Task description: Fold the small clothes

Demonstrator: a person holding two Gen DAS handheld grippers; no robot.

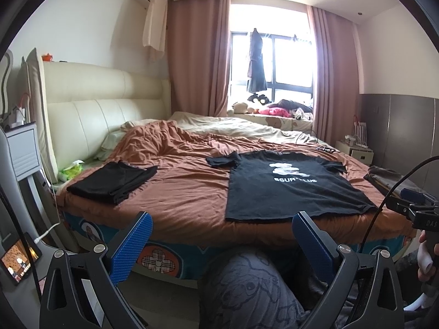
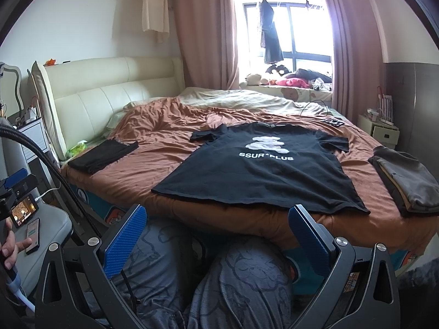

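A black T-shirt [image 1: 290, 189] [image 2: 260, 172] with a white bear print lies spread flat, print up, on the orange bedcover [image 1: 178, 186] [image 2: 153, 153], its hem at the bed's near edge. My left gripper [image 1: 222, 219] hangs open below and in front of that hem, holding nothing. My right gripper [image 2: 219, 213] is open too, just short of the hem, above a person's knees. A folded black garment [image 1: 112, 181] [image 2: 104, 155] rests on the bed's left side. Folded grey clothes [image 1: 389, 182] [image 2: 406, 183] lie stacked at the right edge.
A cream headboard [image 1: 96, 104] stands at the left, a window [image 2: 288, 35] with pink curtains behind. Phones [image 2: 27, 219] lie on a grey seat at the left. A white nightstand [image 2: 381, 131] is at the far right. A person's patterned trouser legs [image 2: 233, 282] fill the foreground.
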